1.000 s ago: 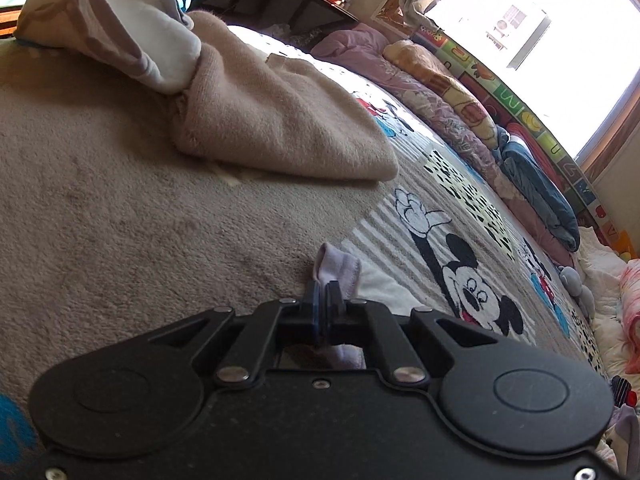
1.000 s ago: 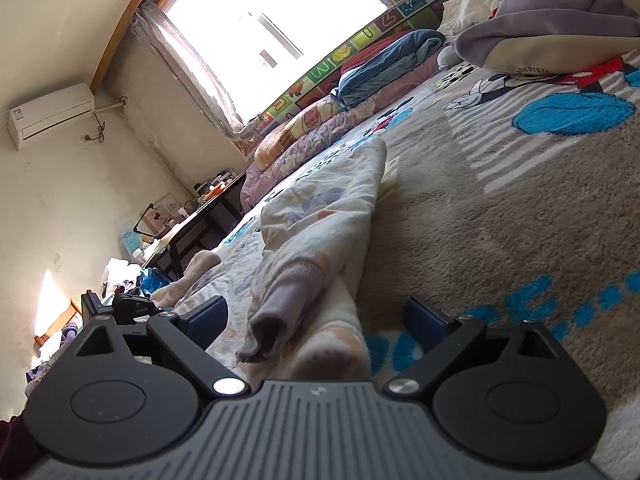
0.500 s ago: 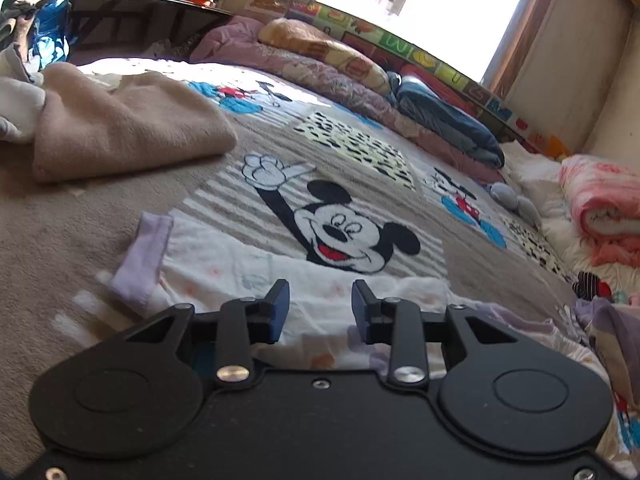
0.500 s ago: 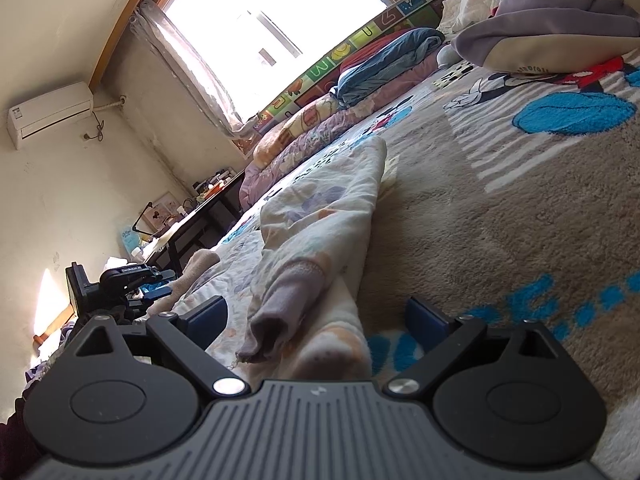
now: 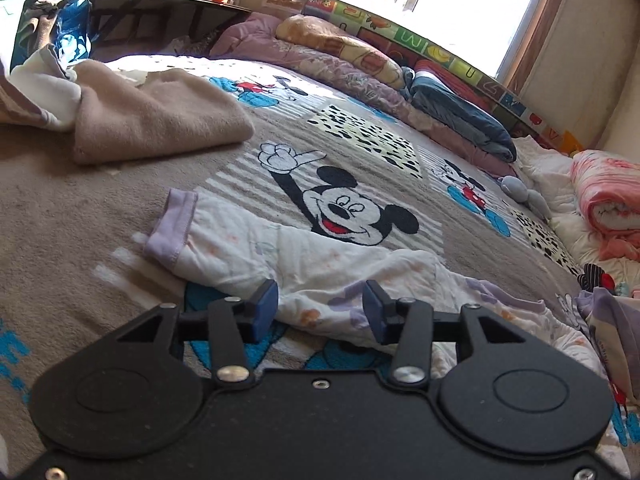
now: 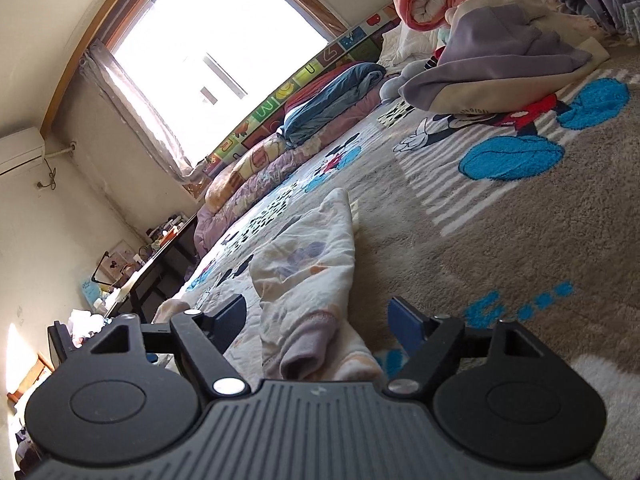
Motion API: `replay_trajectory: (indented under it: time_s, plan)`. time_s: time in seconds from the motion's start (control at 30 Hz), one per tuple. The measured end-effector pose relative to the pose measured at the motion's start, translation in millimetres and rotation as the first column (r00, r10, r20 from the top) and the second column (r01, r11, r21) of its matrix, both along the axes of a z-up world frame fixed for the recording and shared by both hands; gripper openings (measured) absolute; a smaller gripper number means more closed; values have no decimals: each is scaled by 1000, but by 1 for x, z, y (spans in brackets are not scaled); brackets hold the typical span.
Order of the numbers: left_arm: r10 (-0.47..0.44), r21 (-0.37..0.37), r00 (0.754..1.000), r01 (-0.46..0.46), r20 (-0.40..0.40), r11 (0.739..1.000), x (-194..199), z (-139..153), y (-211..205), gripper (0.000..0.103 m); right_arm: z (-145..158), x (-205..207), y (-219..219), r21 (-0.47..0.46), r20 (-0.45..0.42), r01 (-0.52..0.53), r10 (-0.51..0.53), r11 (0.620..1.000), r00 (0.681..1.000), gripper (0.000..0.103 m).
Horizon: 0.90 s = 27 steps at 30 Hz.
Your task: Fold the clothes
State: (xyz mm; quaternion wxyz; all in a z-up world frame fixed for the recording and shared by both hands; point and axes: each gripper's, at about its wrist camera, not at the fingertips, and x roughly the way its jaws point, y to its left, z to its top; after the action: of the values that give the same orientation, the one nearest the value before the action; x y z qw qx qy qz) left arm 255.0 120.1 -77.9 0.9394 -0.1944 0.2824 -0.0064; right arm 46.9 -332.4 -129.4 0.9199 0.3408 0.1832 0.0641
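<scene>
A white printed garment point(image 5: 256, 248) with a purple cuff point(image 5: 172, 224) lies spread on the Mickey Mouse blanket point(image 5: 348, 208). In the left wrist view my left gripper point(image 5: 320, 306) hovers just in front of the garment's near edge. Its jaws are opening and nothing is between the pads. In the right wrist view the same garment point(image 6: 312, 264) runs away from me, bunched, with a purple cuff point(image 6: 304, 344) at the near end. My right gripper point(image 6: 316, 318) straddles that end. Its jaws are closing, with gaps still showing between each pad and the cloth.
A folded tan blanket point(image 5: 160, 120) lies at the far left of the bed. Rolled quilts point(image 5: 340, 52) line the window wall, and a pink roll point(image 5: 608, 200) sits at the right. A grey-purple clothes heap point(image 6: 500, 60) lies far right. A dark table point(image 5: 160, 4) stands beyond the bed.
My left gripper let go of the purple cuff, opened, and drew back, swinging right; the sleeve now lies flat. My right gripper's jaws narrowed around the bunched end and lifted slightly.
</scene>
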Motion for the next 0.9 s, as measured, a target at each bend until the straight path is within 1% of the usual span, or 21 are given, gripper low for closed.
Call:
replay_trajectory:
  time_s: [0.1, 0.2, 0.27, 0.3, 0.33, 0.37, 0.4, 0.43, 0.53, 0.57, 0.63, 0.7, 0.77, 0.9]
  plan:
    - [8, -20, 999, -7, 33, 1000, -21, 10, -5, 45, 6, 5, 12, -82, -17, -16, 14, 997, 1000, 59]
    - [-2, -55, 999, 5, 52, 998, -46, 17, -19, 45, 6, 14, 17, -98, -68, -3, -4, 995, 998, 55]
    - [-18, -77, 998, 23, 55, 997, -64, 18, -32, 45, 6, 19, 20, -121, -91, 7, -18, 993, 996, 46]
    - [-39, -76, 998, 43, 58, 996, -70, 19, -40, 45, 7, 21, 23, -148, -91, 4, -17, 989, 996, 34]
    - [-60, -76, 996, 64, 61, 995, -76, 20, -48, 46, 9, 22, 24, -167, -91, 3, -19, 986, 996, 26]
    - [-83, -71, 994, 88, 65, 994, -81, 20, -56, 46, 11, 22, 23, -177, -88, 7, -23, 984, 996, 24]
    - [-116, -53, 991, 120, 74, 991, -84, 21, -65, 46, 13, 23, 22, -183, -86, 11, -27, 983, 996, 19]
    - [-141, -30, 986, 144, 84, 989, -86, 21, -74, 46, 16, 24, 20, -189, -84, 16, -32, 982, 996, 17]
    - [-196, 45, 975, 192, 108, 980, -87, 16, -93, 46, 27, 30, 10, -201, -93, 13, -32, 979, 995, 16]
    - [-205, 49, 973, 201, 104, 978, -85, 13, -96, 46, 29, 33, 6, -198, -102, 0, -20, 980, 995, 16]
    - [-222, 50, 971, 218, 95, 975, -81, 8, -100, 46, 37, 36, -2, -222, -95, -8, -14, 975, 995, 16]
    - [-236, 11, 969, 235, 81, 972, -77, 3, -100, 46, 46, 39, -11, -240, -88, -11, -11, 971, 996, 16]
    - [-255, -5, 964, 256, 72, 967, -76, 0, -102, 46, 55, 41, -24, -256, -77, 5, -26, 967, 997, 15]
    - [-292, 3, 954, 293, 68, 956, -76, -5, -108, 47, 75, 55, -61, -270, -74, 49, -72, 961, 995, 14]
